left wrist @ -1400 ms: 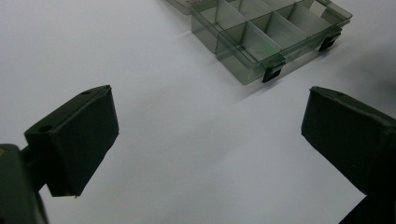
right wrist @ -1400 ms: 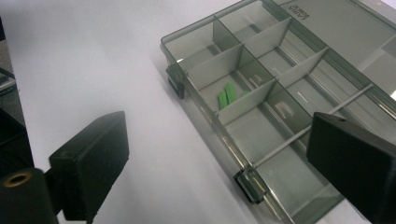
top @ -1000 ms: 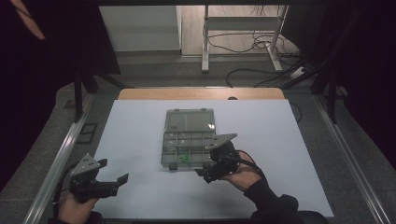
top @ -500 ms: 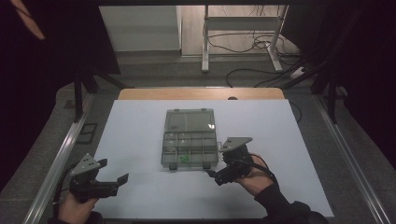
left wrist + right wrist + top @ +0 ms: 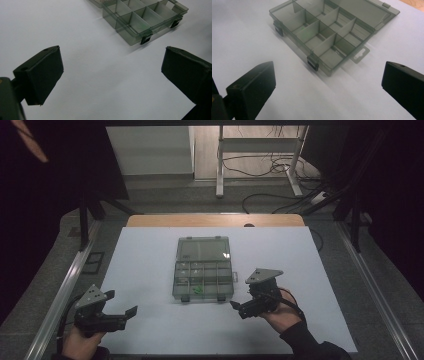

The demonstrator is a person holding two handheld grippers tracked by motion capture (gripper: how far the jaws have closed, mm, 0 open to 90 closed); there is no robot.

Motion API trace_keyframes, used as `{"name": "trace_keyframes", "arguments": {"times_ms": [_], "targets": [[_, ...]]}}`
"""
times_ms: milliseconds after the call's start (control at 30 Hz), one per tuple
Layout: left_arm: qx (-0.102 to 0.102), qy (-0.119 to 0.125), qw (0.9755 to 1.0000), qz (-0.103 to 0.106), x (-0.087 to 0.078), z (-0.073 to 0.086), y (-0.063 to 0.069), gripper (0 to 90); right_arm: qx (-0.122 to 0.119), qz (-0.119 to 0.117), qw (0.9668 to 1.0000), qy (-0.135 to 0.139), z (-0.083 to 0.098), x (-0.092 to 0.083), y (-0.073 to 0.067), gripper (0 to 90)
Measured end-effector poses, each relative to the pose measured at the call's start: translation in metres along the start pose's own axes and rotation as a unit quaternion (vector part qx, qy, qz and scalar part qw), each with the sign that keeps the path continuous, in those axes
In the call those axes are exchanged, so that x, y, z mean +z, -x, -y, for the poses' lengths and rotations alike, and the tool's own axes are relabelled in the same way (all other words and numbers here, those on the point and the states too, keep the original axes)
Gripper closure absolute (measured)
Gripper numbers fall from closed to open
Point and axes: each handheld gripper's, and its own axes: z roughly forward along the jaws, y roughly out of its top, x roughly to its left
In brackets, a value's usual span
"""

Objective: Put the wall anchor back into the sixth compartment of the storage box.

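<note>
A clear grey compartment box (image 5: 204, 279) lies in the middle of the white mat, its lid (image 5: 203, 249) folded flat open at the far side. Something small and green (image 5: 198, 289) sits in a front compartment. My right gripper (image 5: 236, 309) hovers just off the box's front right corner, open and holding nothing. At the mat's front left my left gripper (image 5: 128, 315) is open too, well away from the box. The left gripper view has its jaws (image 5: 112, 60) wide apart with the box (image 5: 142, 17) beyond. In the right gripper view the jaws (image 5: 329, 82) frame the box (image 5: 329, 32) close ahead.
The white mat (image 5: 150, 265) covers a wooden table (image 5: 215, 220). Metal rails (image 5: 60, 295) run along both sides. Beyond the table are a desk frame (image 5: 260, 155) and floor cables (image 5: 280, 200).
My right gripper has drawn back from the box's front right corner, moving right and toward the person. The left gripper has stayed where it was.
</note>
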Motion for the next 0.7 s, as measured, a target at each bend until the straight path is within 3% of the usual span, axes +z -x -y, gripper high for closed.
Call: {"name": "trace_keyframes", "arguments": {"times_ms": [700], "targets": [[0.000,0.000,1.0000,0.000,0.000,0.000,0.000,4.4,0.018,0.017,0.9997,-0.009,0.020,-0.021,0.012,0.0]]}}
